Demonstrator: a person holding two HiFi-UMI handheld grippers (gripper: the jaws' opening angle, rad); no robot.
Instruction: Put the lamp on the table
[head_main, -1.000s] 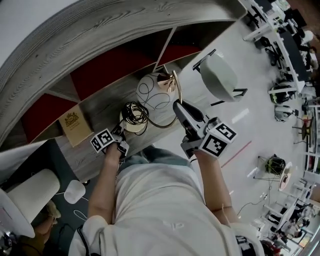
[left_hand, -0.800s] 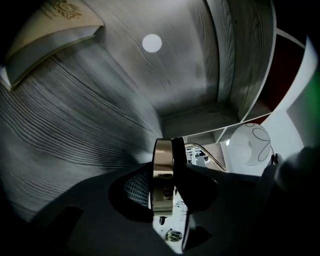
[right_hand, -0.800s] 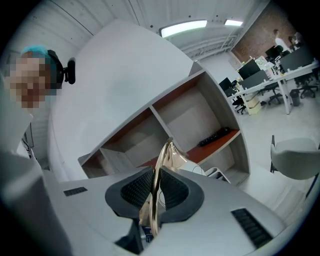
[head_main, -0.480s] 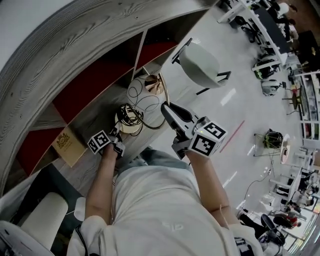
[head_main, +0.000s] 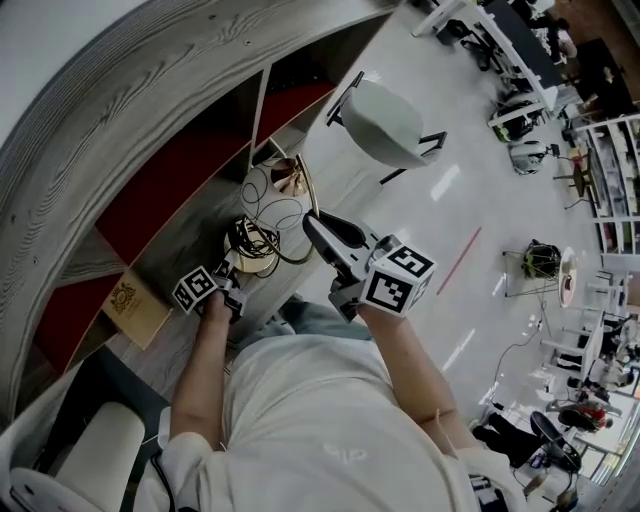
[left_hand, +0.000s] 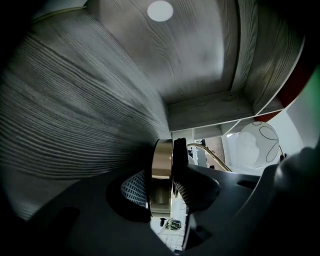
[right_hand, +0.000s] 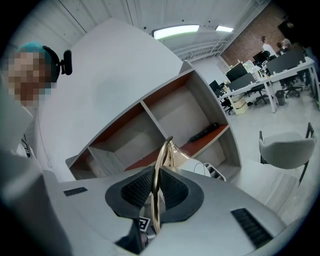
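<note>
The lamp has a round brass base (head_main: 256, 256) with a black cable coiled on it, a curved brass arm (head_main: 311, 205) and a white globe shade (head_main: 266, 188) marked with thin black loops. My left gripper (head_main: 231, 272) is shut on the rim of the base (left_hand: 161, 172); its jaws have just eased slightly wider, with the disc still between the pads. My right gripper (head_main: 318, 228) is shut on the brass arm (right_hand: 158, 172). The lamp hangs just over the grey wooden shelf surface (head_main: 180, 245). The left gripper (left_hand: 163, 175) view also shows the shade (left_hand: 257, 145).
A curved grey shelf unit (head_main: 120, 110) with red back panels rises behind. A tan box with a gold crest (head_main: 124, 304) lies left of my left hand. A white chair (head_main: 385, 122) stands on the floor to the right, with office desks (head_main: 520, 50) beyond.
Both grippers and the lamp have drifted left and slightly down in the head view, nearer the shelf surface. Both grips look unchanged.
</note>
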